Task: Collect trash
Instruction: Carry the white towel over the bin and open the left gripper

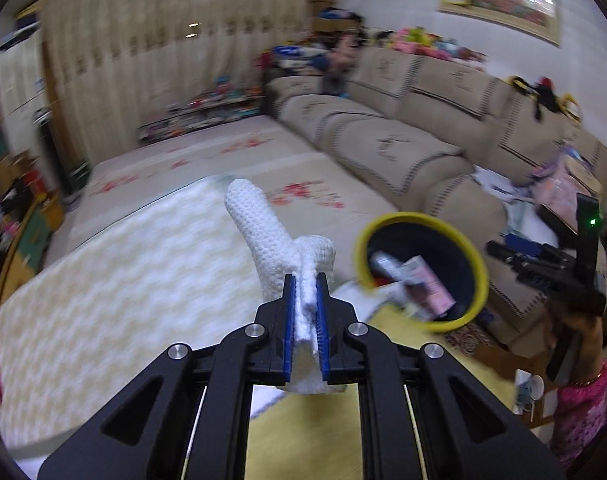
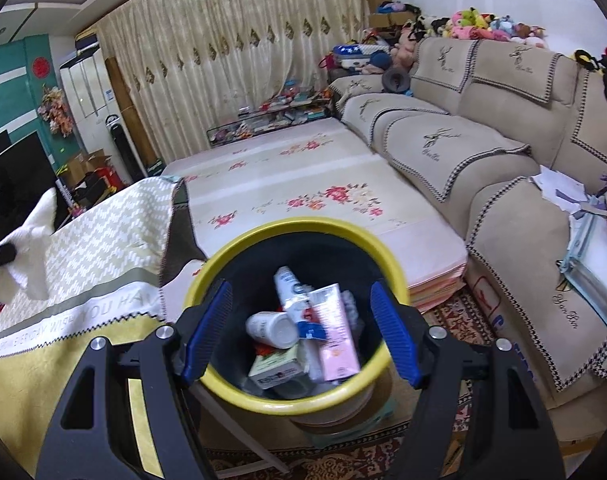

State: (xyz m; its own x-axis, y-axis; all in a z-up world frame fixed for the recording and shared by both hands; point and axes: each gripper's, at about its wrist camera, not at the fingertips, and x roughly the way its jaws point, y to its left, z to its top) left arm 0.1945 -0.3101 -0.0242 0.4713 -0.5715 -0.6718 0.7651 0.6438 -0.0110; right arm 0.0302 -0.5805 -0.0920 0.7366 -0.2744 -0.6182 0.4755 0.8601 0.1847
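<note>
While the left gripper (image 1: 305, 280) is clamped on a wad of white paper towel (image 1: 279, 248), the blue pads (image 1: 289, 320) sit nearly together with the towel pinched flat between them. Towel is white, with a fine dimpled, waffle-like texture; crumpled into a thick roll. One lobe sticks up and left beyond the fingertips, a shorter lobe bulges just right of them, and a tail hangs below the pads toward the camera. Left view is motion-blurred around the edges.

Beyond and right of the left jaws: trash bin (image 1: 479, 268), yellow rim, dark inside, mouth tilted toward the camera, already holding items. Towel and bin are apart; towel is not over the opening.

Right gripper (image 2: 301, 304): jaws spread wide, nothing pressed by either blue pad. Bin rim (image 2: 239, 248) lies between and ahead of the two fingers; whether the pads touch the rim cannot be told. Contents seen straight ahead between the jaws: pink tube (image 2: 337, 328), white bottle (image 2: 271, 328), a small printed box (image 2: 277, 368), other wrappers too jumbled to identify.

Far left of the right jaws, the towel (image 2: 31, 240) shows again above a zigzag-patterned cloth (image 2: 103, 240).

Behind everything: beige sofa (image 2: 483, 152), floral mat (image 2: 303, 184)
</note>
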